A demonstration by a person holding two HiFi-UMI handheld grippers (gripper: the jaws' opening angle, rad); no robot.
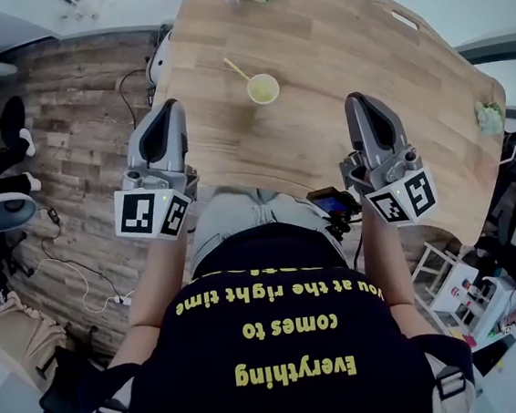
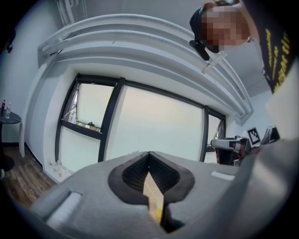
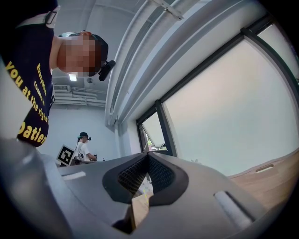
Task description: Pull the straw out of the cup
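Near the middle of the wooden table (image 1: 360, 44), the small pale-green cup (image 1: 263, 89) stands upright with the straw (image 1: 235, 68) in it. The straw leans out over the rim toward 10 o'clock, and nothing touches either item. The left gripper (image 1: 171, 106) is at 7 o'clock of the cup and the right gripper (image 1: 358, 100) at 4 o'clock. Both are over the table's near edge and well apart from the cup. Each gripper's jaws are together at the tips, with nothing between them. Probable faults:

- If a gripper arrives with its jaws not yet parted, it would push the straw aside or knock the cup over.
- The cup looks light and nothing steadies it, so a pull off the straw's line could tip it or drag it toward 10 o'clock.
- A thin straw may slip from the pads or flatten under a hard clamp.

Recommended: hold the cup with one gripper and draw the straw along its lean.
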